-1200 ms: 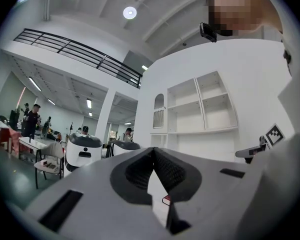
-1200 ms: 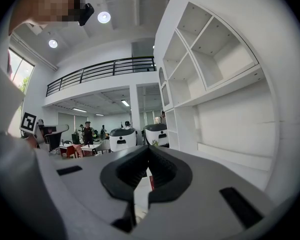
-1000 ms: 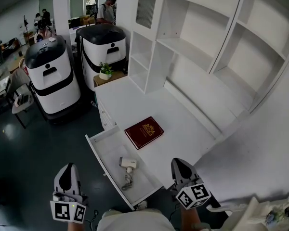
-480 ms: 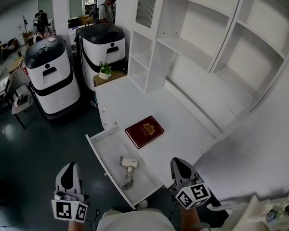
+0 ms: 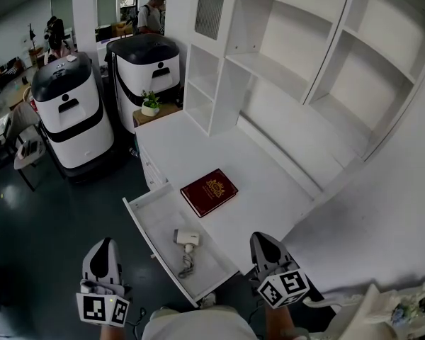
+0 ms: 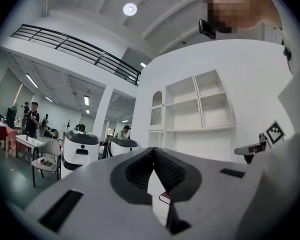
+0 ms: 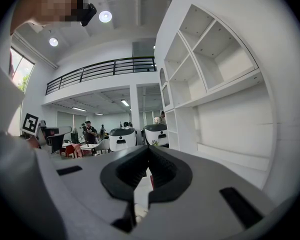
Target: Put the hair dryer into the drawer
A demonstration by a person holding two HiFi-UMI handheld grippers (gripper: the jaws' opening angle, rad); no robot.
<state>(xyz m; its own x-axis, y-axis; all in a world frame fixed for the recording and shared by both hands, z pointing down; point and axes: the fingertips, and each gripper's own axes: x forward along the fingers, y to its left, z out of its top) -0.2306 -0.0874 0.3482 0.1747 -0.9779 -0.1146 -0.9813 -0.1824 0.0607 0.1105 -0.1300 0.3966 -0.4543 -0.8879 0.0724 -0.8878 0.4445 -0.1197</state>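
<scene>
A white hair dryer lies inside the open white drawer, with its cord trailing toward the drawer's near end. My left gripper hangs over the dark floor, left of the drawer and apart from it. Its jaws meet at the tips, shut on nothing, as the left gripper view also shows. My right gripper sits right of the drawer at the desk's near edge. In the right gripper view its jaws are also shut and empty. Neither gripper touches the dryer.
A dark red book lies on the white desk just beyond the drawer. White shelves rise behind the desk. Two white-and-black machines and a small potted plant stand to the left. Several people are in the background.
Nothing in the scene has moved; only the head view has shifted slightly.
</scene>
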